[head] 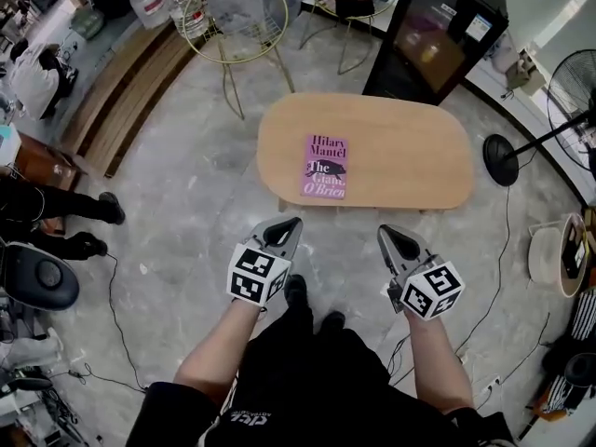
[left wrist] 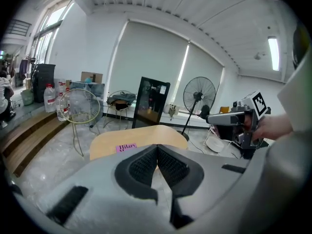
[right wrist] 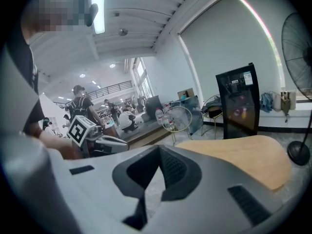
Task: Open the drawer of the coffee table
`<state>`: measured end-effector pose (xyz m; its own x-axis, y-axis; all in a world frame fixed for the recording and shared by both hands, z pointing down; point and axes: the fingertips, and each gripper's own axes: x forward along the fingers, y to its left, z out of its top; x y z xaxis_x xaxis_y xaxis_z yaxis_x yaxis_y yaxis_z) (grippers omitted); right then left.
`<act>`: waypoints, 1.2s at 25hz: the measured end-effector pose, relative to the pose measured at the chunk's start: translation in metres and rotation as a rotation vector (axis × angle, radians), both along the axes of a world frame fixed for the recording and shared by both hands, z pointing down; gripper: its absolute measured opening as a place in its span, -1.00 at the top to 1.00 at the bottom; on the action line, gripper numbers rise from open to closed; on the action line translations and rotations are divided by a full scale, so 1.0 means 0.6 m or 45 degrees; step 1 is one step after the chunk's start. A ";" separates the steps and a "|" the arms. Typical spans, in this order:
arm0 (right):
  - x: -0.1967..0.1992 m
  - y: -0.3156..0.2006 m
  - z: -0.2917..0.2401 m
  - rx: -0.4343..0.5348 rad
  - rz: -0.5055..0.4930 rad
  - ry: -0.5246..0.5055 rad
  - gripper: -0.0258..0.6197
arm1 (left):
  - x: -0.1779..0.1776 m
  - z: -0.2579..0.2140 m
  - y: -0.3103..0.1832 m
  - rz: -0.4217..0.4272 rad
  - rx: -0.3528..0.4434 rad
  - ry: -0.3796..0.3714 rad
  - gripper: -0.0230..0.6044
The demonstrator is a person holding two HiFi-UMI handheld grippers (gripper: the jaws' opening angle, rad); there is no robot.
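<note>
My head view looks steeply down on the oval light-wood coffee table (head: 410, 156), near ahead. Both gripper views face across it from low, sharing its top and the black glass-door cabinet (head: 433, 35).

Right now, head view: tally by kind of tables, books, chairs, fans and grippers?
Coffee table: 1
Book: 1
Chairs: 2
Floor fan: 1
Grippers (left gripper, right gripper): 2
Total: 7

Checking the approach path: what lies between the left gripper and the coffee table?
Only bare floor separates left gripper and coffee table, per the head view.
</note>
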<state>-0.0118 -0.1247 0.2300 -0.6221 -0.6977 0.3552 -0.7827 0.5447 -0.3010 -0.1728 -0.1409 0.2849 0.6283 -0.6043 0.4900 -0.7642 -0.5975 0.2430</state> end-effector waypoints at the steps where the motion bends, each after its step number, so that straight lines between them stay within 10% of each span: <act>1: 0.011 0.003 0.005 0.002 0.013 0.007 0.91 | 0.003 0.006 0.003 -0.004 -0.015 -0.004 0.90; 14: 0.125 0.106 0.213 -0.176 0.155 0.058 0.91 | 0.061 0.145 0.063 -0.004 -0.126 -0.050 0.90; 30: 0.121 0.066 0.336 0.051 0.047 0.041 0.91 | 0.059 0.294 0.006 -0.086 0.040 -0.067 0.90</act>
<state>0.0610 -0.0848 0.4315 -0.5846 -0.7339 0.3459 -0.8113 0.5265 -0.2540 -0.1377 -0.1373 0.4615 0.5596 -0.6601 0.5010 -0.8142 -0.5509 0.1835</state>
